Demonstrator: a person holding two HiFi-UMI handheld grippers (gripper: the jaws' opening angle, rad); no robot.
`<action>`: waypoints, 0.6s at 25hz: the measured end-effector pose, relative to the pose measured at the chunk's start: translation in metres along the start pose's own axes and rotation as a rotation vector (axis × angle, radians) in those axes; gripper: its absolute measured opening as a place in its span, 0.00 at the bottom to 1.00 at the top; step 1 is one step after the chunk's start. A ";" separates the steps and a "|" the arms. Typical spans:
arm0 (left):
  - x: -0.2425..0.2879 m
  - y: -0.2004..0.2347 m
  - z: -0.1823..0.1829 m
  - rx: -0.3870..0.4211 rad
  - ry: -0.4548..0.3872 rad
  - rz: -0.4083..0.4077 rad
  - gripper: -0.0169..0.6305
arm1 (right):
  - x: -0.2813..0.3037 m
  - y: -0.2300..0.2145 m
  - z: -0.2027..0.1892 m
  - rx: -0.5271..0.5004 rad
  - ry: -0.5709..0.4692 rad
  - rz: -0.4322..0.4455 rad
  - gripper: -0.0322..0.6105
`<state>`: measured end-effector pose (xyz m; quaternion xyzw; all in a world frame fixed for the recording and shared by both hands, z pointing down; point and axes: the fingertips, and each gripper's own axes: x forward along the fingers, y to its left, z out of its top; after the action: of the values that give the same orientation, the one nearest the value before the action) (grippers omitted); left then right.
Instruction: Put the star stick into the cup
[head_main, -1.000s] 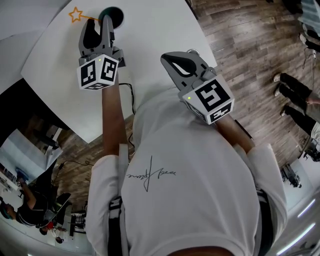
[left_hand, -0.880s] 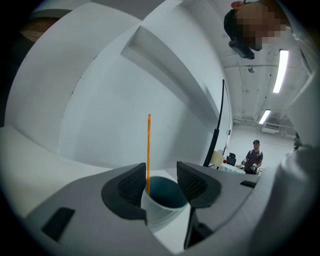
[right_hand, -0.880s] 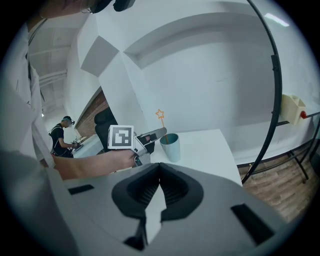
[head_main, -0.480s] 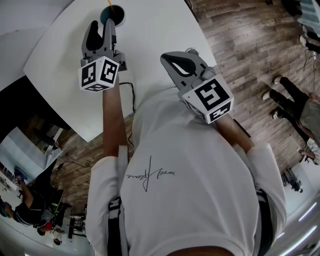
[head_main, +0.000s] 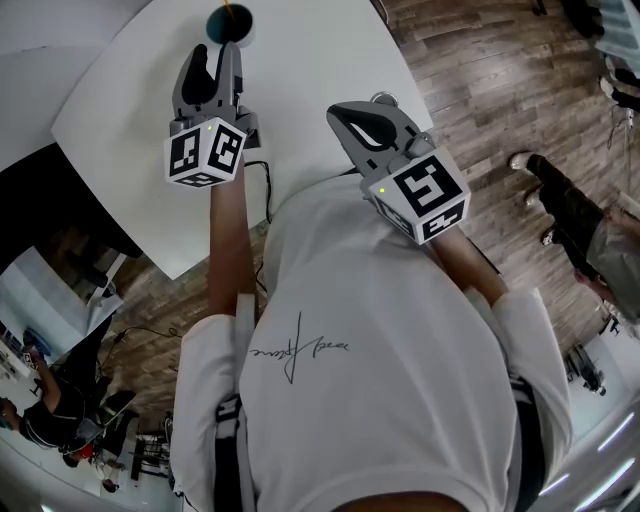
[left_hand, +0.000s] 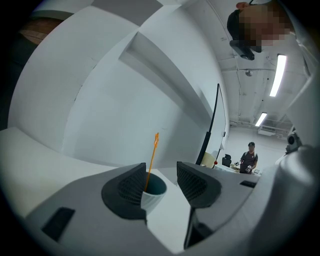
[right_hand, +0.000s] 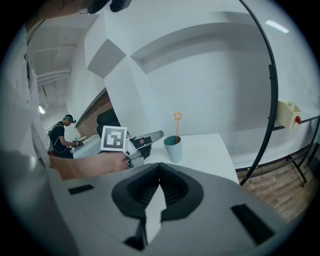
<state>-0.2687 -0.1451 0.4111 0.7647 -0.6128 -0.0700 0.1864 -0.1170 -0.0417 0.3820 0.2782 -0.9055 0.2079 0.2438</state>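
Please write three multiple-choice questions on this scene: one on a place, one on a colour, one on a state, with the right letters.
1. Where is the star stick?
A. flat on the table
B. standing in the cup
C. in the right gripper

2. What colour is it?
A. orange
B. green
C. black

3. How is the left gripper?
A. shut on the stick
B. shut on the cup
C. open, empty

1 B: its shaft rises out of the cup.
2 A: star and shaft are orange.
3 C: its jaws stand apart, gripping nothing.
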 end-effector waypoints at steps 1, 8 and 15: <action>-0.001 -0.005 0.000 0.001 0.001 -0.007 0.32 | -0.002 -0.001 -0.001 -0.001 -0.002 -0.002 0.06; -0.015 -0.033 0.008 0.037 -0.001 -0.045 0.32 | -0.011 -0.005 0.004 -0.013 -0.031 -0.016 0.06; -0.040 -0.043 0.009 0.034 0.007 -0.074 0.30 | -0.014 -0.006 0.006 -0.031 -0.061 -0.028 0.06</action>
<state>-0.2418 -0.1006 0.3816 0.7903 -0.5845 -0.0637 0.1726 -0.1053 -0.0439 0.3709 0.2935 -0.9116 0.1819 0.2231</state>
